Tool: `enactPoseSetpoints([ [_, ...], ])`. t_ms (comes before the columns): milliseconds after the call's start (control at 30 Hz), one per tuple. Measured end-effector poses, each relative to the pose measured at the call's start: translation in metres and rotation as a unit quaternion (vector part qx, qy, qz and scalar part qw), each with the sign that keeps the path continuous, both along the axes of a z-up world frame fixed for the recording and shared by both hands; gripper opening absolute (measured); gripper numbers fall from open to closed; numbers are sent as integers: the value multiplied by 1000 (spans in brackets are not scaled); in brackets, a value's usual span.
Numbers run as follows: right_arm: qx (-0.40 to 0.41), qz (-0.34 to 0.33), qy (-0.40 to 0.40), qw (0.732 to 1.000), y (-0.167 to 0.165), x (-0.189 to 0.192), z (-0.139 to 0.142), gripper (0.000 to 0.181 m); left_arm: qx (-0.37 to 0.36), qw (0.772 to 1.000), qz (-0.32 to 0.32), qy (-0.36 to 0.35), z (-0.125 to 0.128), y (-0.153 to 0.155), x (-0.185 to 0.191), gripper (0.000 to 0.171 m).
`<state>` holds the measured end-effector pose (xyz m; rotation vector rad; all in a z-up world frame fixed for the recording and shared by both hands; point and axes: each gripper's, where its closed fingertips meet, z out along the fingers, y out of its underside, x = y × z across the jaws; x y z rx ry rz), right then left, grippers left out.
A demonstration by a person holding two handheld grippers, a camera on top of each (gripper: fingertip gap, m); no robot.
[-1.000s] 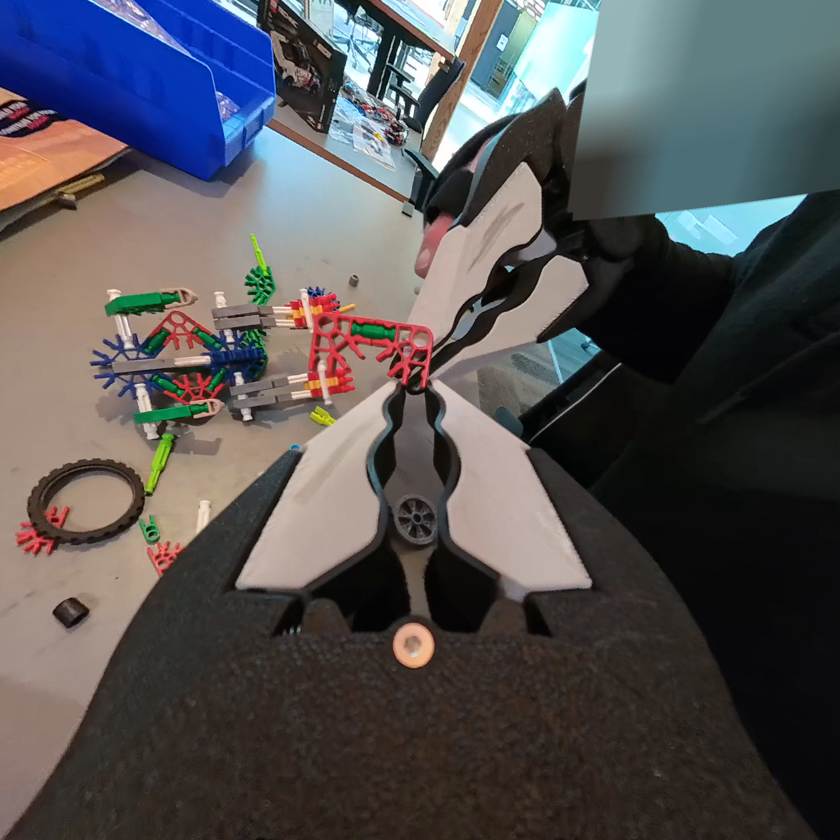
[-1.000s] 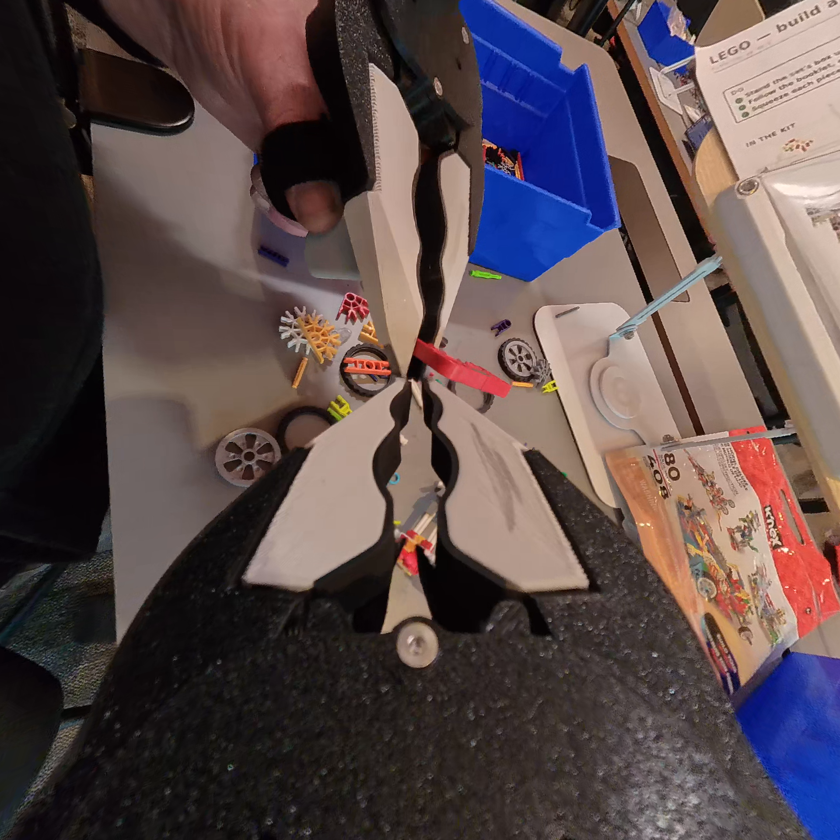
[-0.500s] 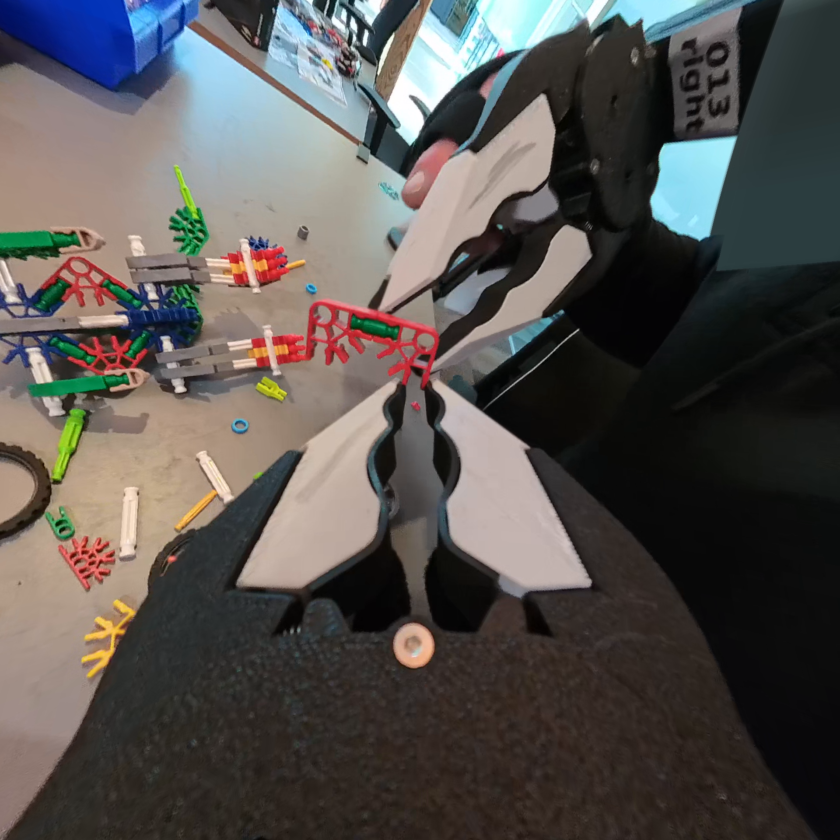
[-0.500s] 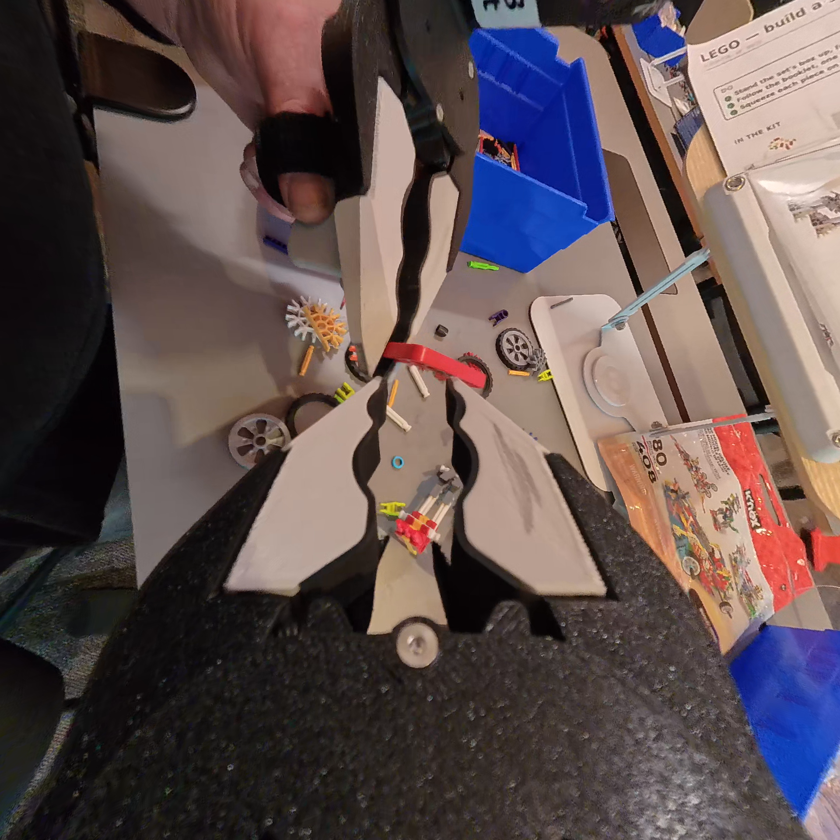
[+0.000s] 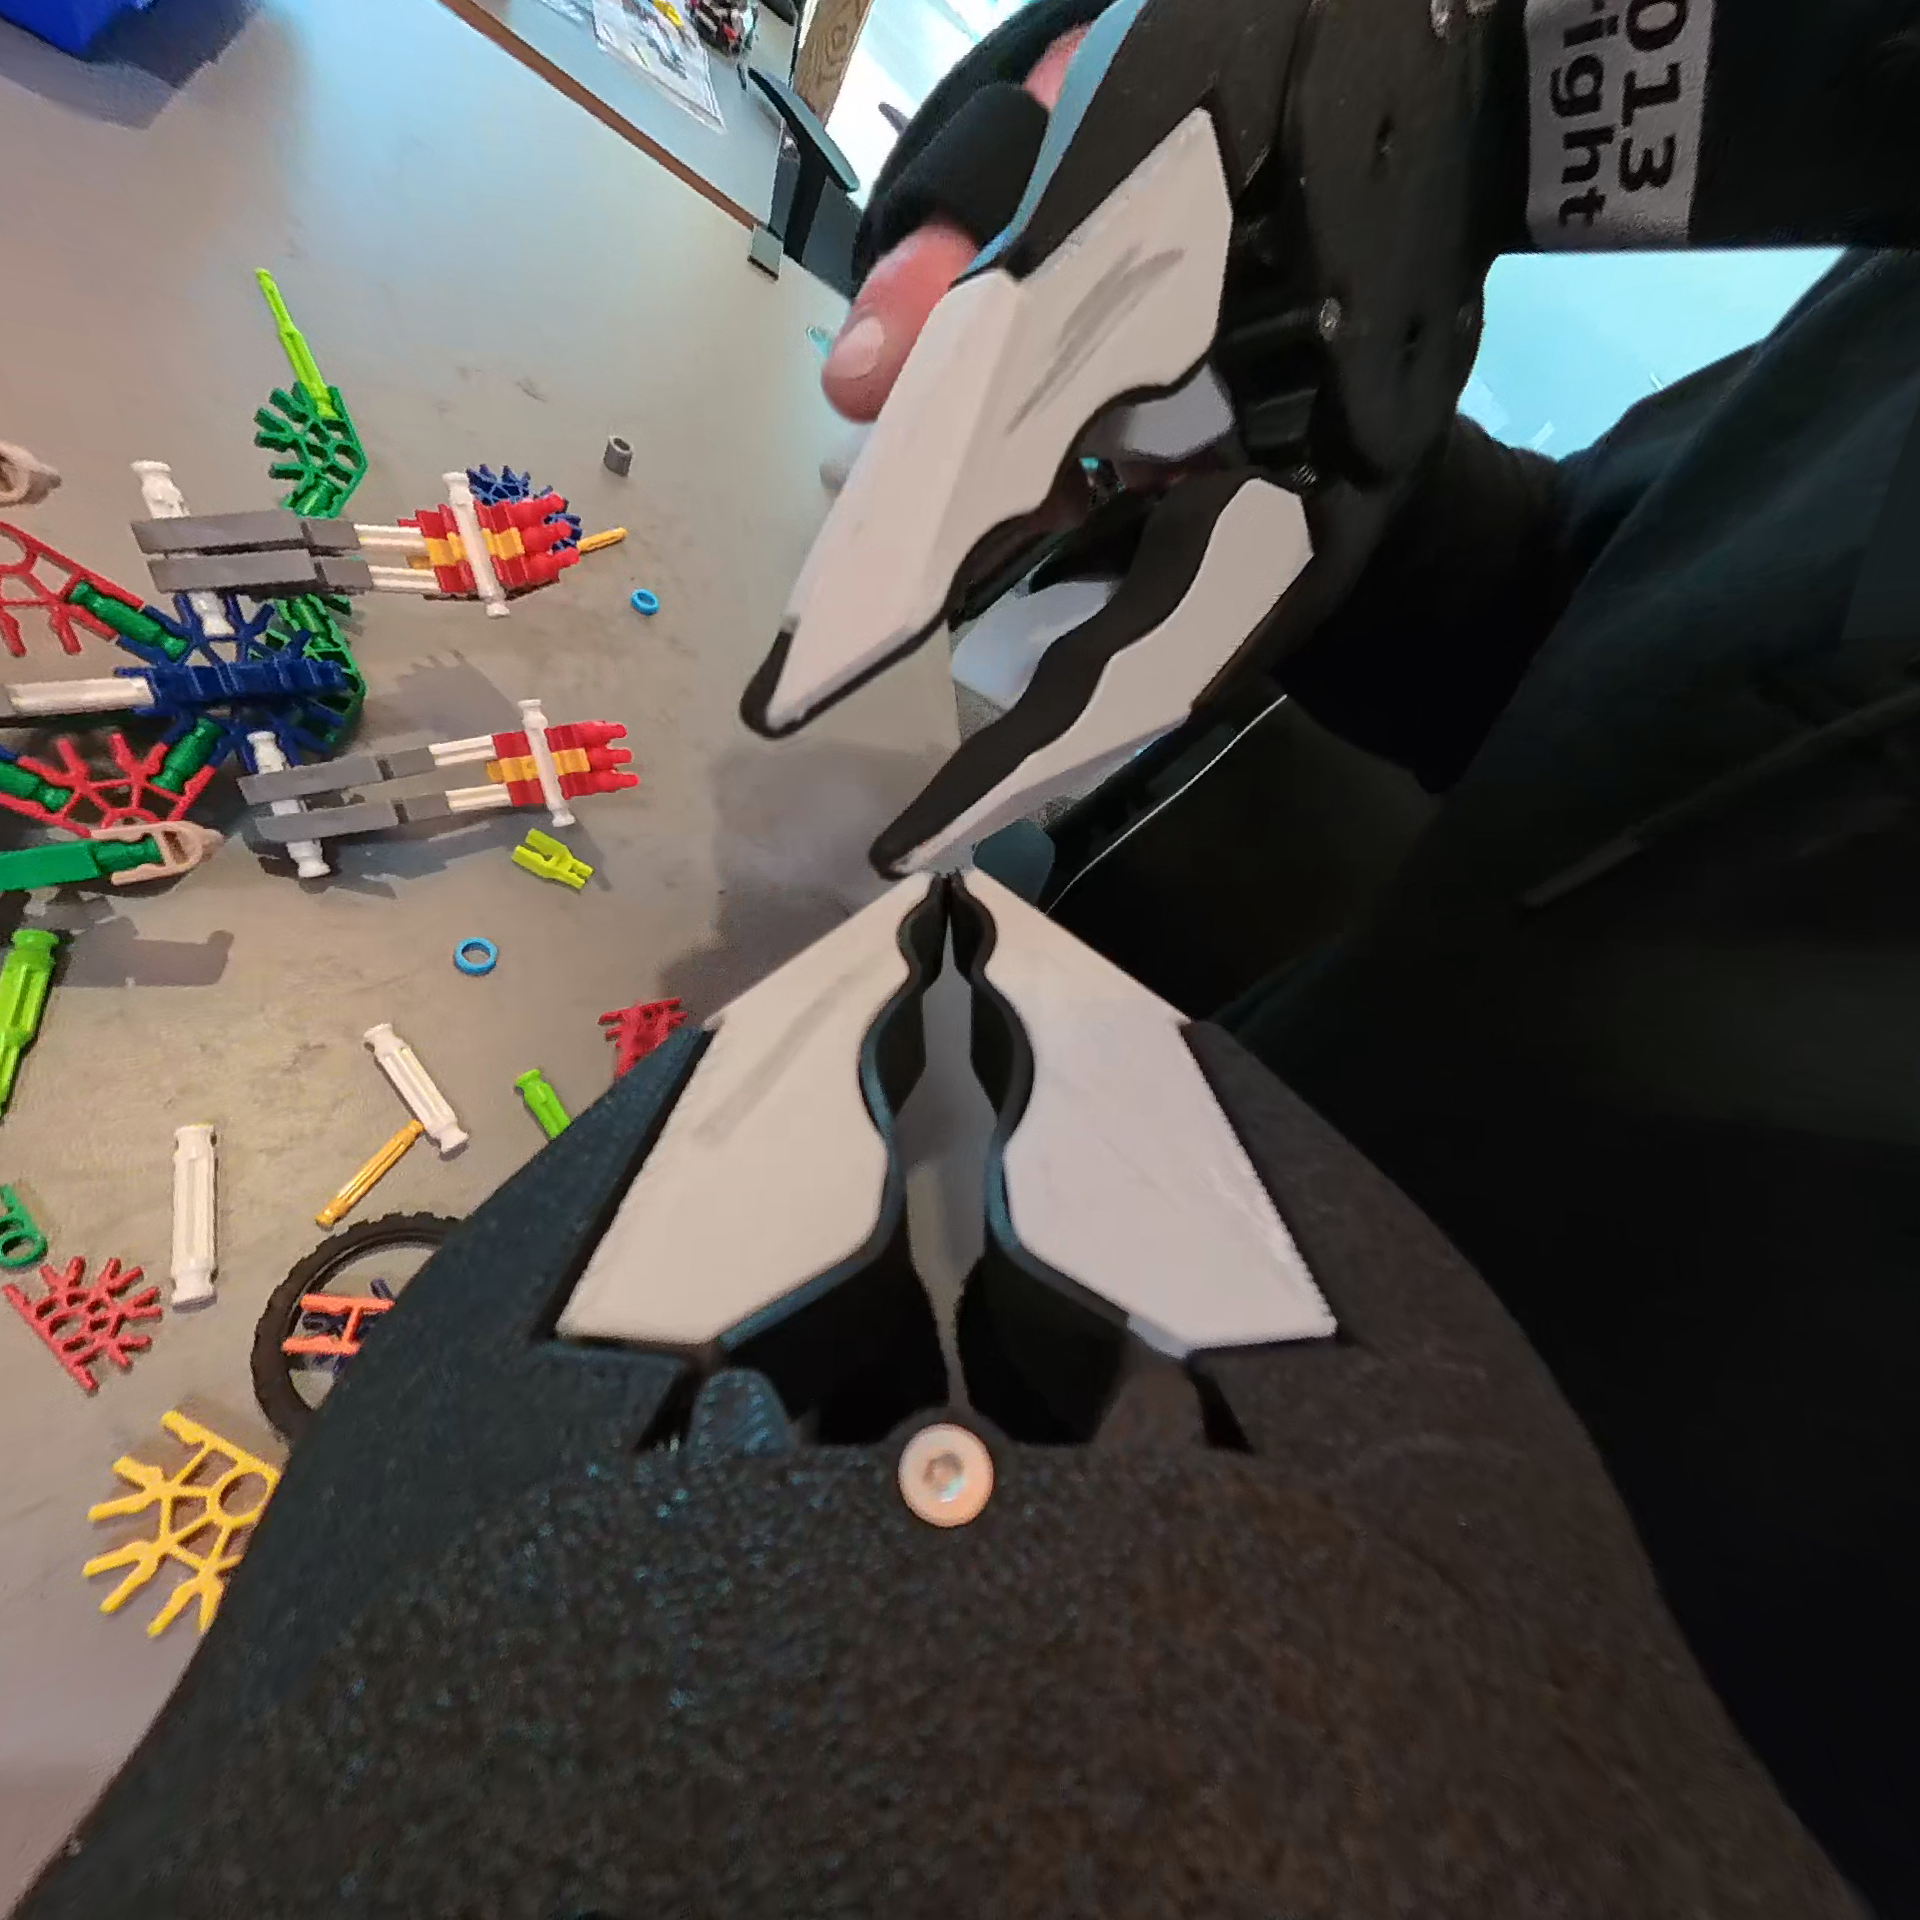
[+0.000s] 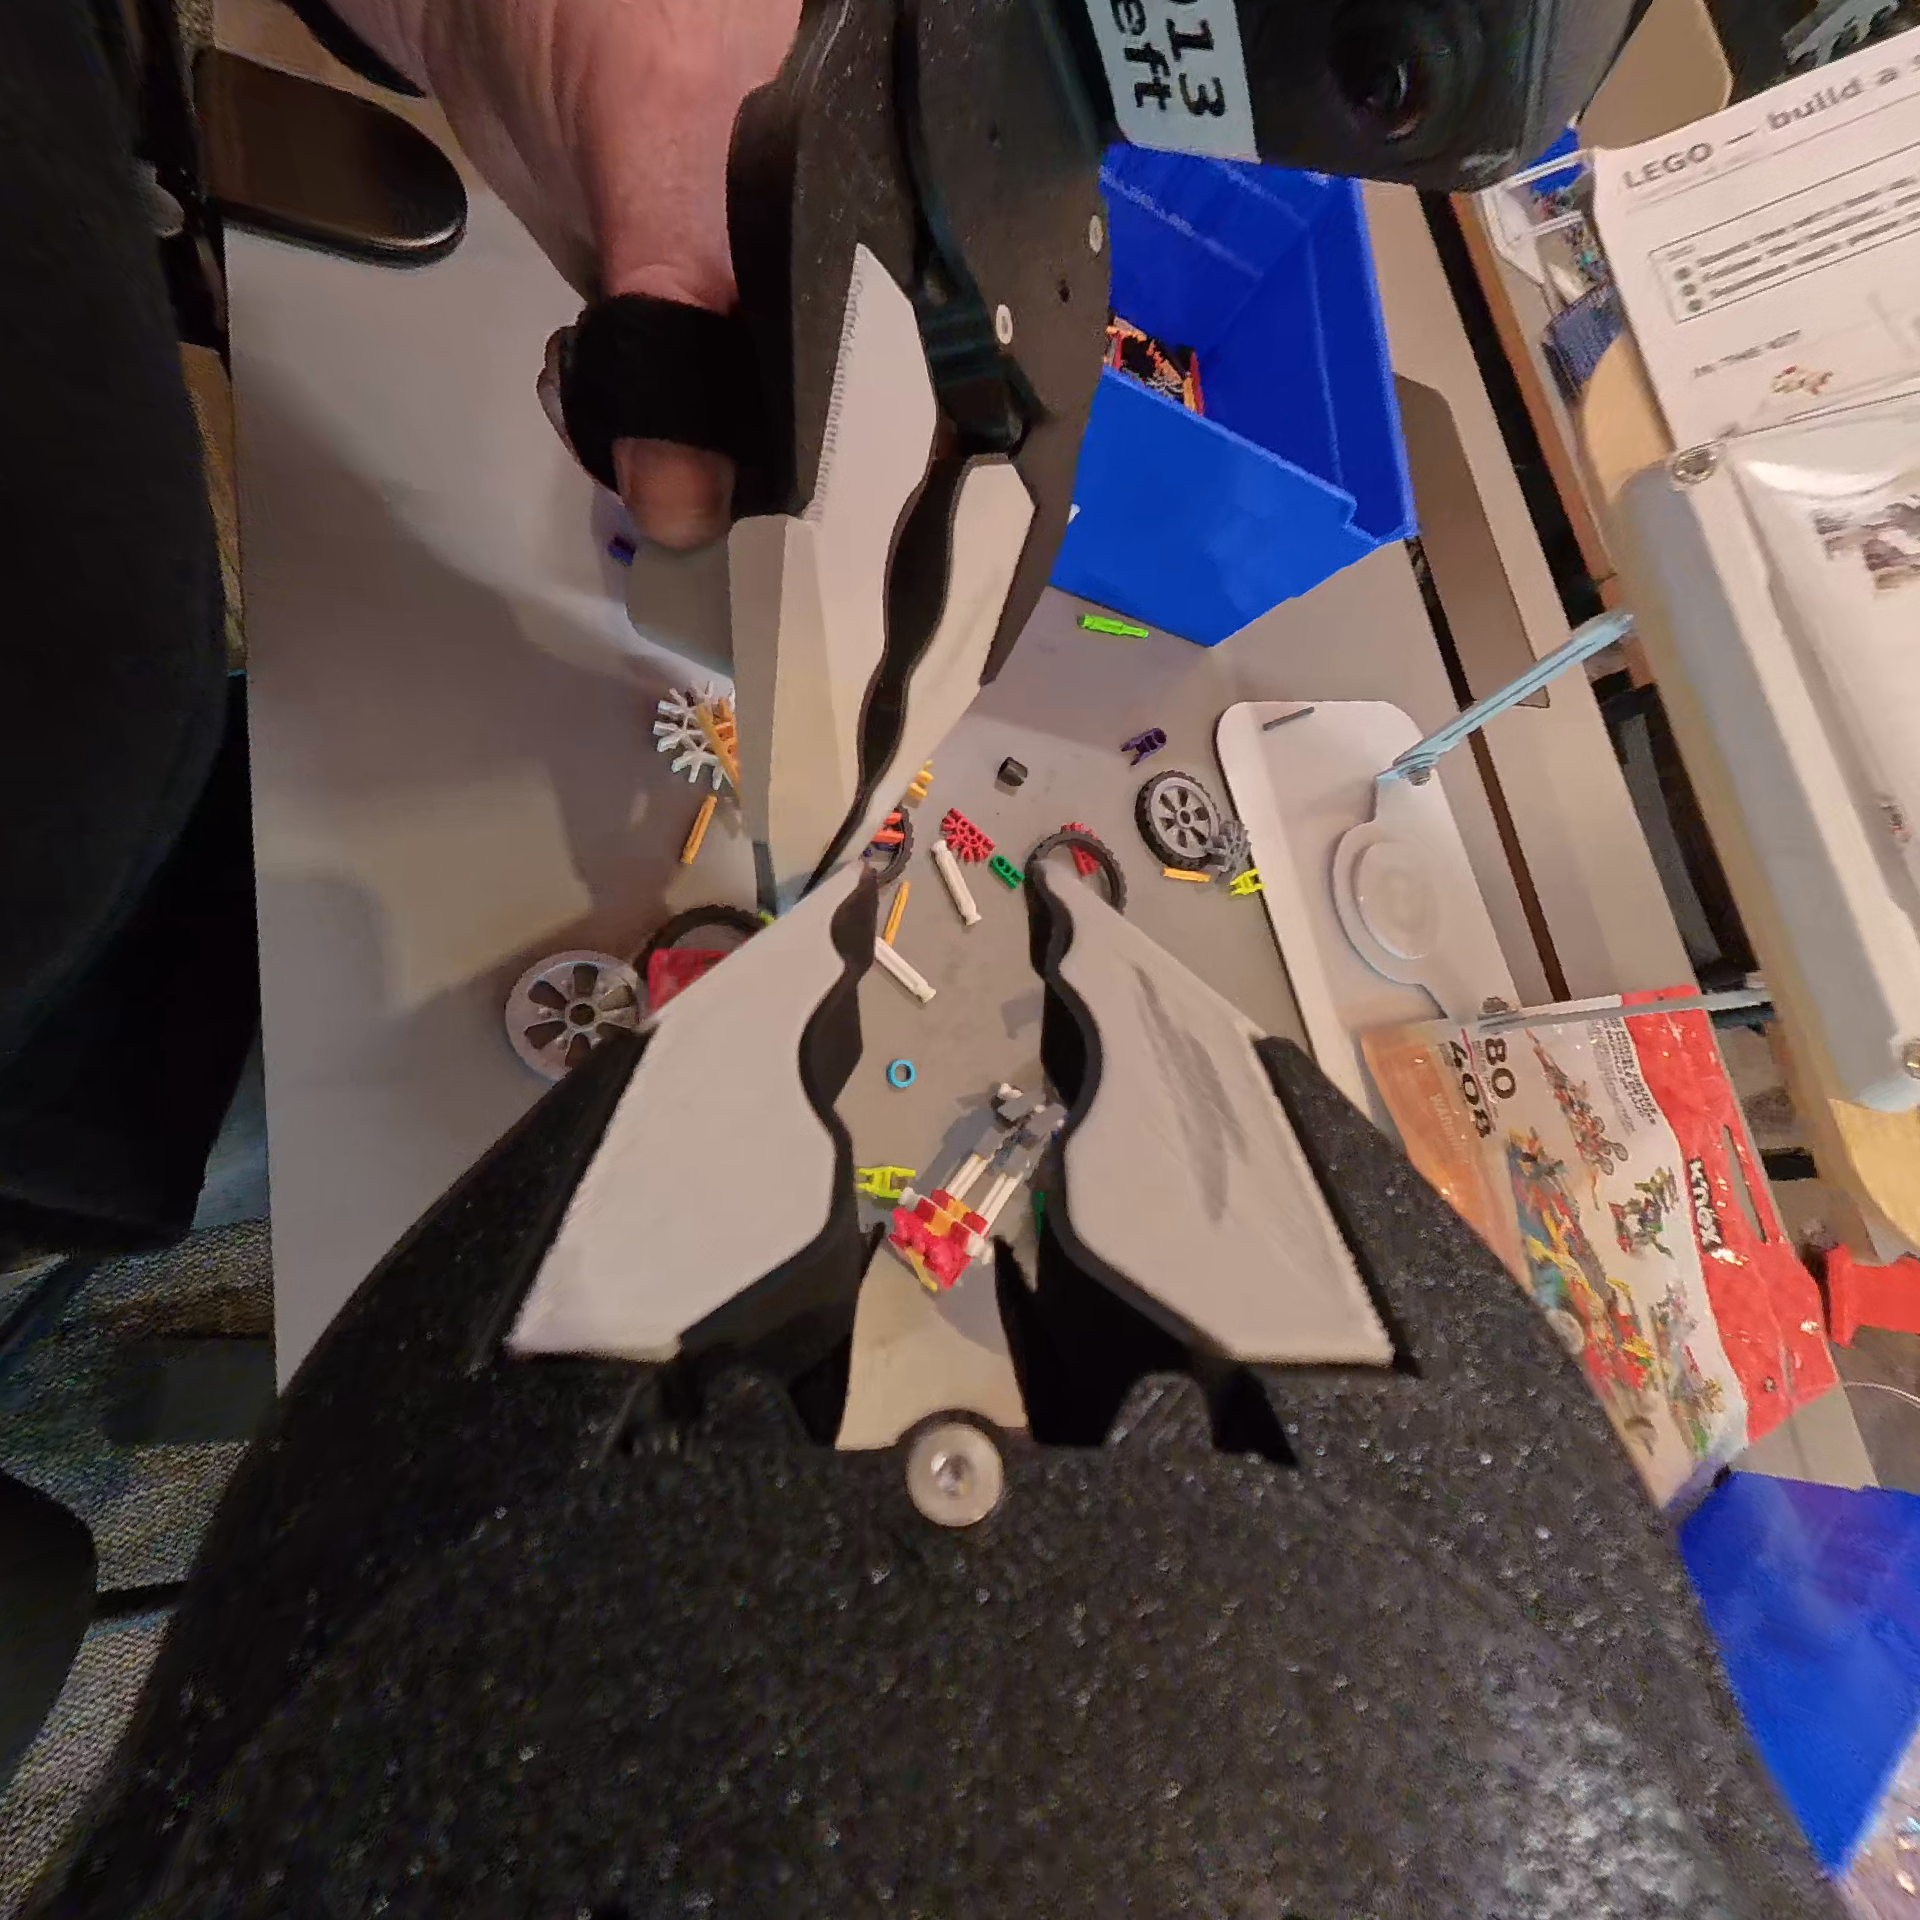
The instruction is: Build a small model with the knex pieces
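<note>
Now, left wrist view: left gripper at centre frame, fingers pressed together at the tips, nothing seen between them. Right gripper enters from upper right, fingers spread, empty, its lower tip just beside the left gripper's tips. Grey table fills the left half; a red-yellow-grey rod assembly lies at centre left, a blue ring below it, a yellow connector at lower left.

Right wrist view: right gripper at centre, fingers apart, holding nothing. Between them on the table lie the blue ring and the rod assembly. Left gripper comes down from the top, closed. Blue bin at upper right; red toy bag at right.
</note>
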<state>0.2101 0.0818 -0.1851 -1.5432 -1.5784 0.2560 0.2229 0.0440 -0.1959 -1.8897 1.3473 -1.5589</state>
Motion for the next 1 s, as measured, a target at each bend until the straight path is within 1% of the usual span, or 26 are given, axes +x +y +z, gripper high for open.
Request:
enactPoseSetpoints([
  [67, -10, -4, 7, 1000, 3, -1, -5, 23, 5, 1000, 9, 4, -5, 3, 2, 0],
  [167, -20, -18, 13, 1000, 8, 1, -10, 22, 8, 999, 34, 11, -12, 10, 3, 0],
  [367, -46, -73, 3, 996, 13, 25, -22, 22, 95, 989, 71, 85, -40, 21, -12, 0],
  [433, -58, -86, 7, 995, 10, 31, -24, 22, 114, 986, 84, 93, -43, 23, -15, 0],
  [633, -79, -111, -3, 991, 2, 40, -35, 22, 135, 981, 86, 114, -52, 20, -18, 7],
  [1000, -109, -153, -2, 982, -9, 49, -42, 22, 152, 974, 97, 138, -60, 11, -31, 14],
])
